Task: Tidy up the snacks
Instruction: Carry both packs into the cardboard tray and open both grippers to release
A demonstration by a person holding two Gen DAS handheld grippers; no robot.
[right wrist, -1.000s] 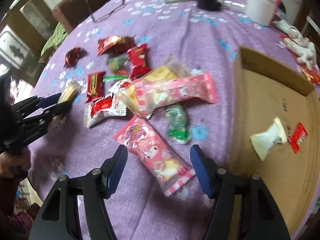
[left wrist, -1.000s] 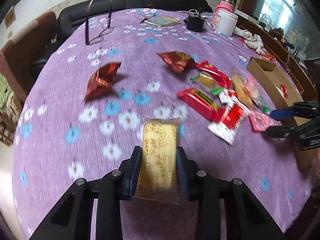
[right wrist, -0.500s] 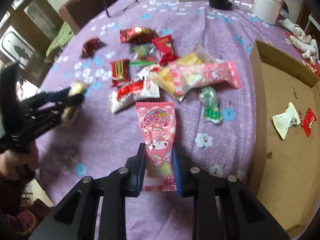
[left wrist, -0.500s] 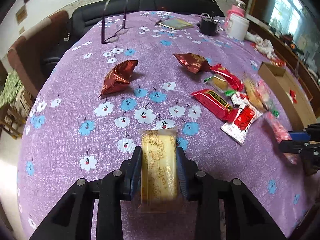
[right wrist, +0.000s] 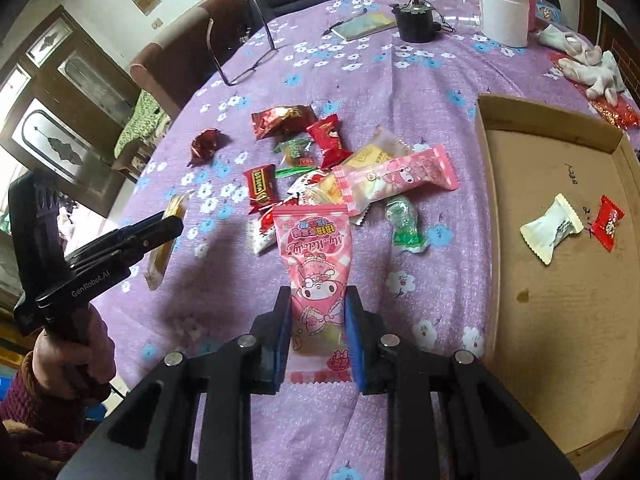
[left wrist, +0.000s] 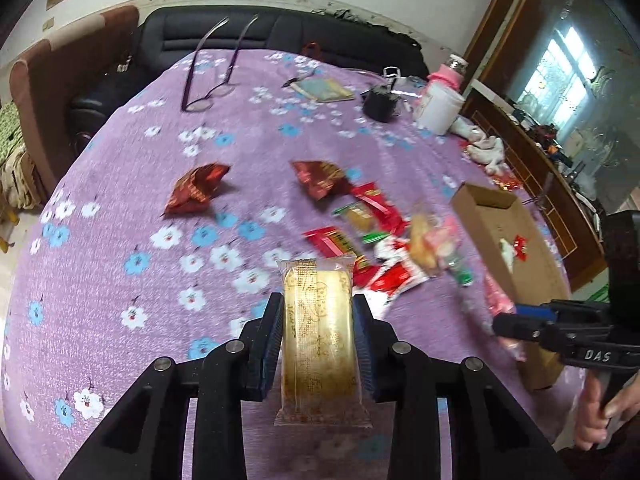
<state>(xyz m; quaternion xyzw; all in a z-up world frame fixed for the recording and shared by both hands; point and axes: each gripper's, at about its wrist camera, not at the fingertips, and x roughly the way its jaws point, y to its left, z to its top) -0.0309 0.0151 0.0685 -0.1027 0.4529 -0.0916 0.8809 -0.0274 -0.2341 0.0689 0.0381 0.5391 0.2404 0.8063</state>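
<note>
Right wrist view shows two grippers, one cardboard box and a heap of roughly ten wrapped snacks on the purple flowered tablecloth. Two sweets lie inside the box at three o'clock: one white sweet and one small red sweet, apart from each other. Two dark red foil packets sit at eleven o'clock of the heap, one foil packet touching it and the other, a crumpled one, off by itself. Farther back, toward twelve o'clock, stand one pair of glasses, one black pot and one white tub.

A green sweet and a long pink bag lie between the heap and the box wall.

Right gripper has its jaws drawn in on the lower part of a pink cartoon bag, pinching it from both sides; its top reaches toward the heap at twelve o'clock. Left gripper pinches a yellow cake bar across its width, jaws only slightly apart, the bar standing along the fingers above the tablecloth, at seven o'clock of the heap. A hand grips that tool's handle at nine o'clock in the right wrist view.
</note>
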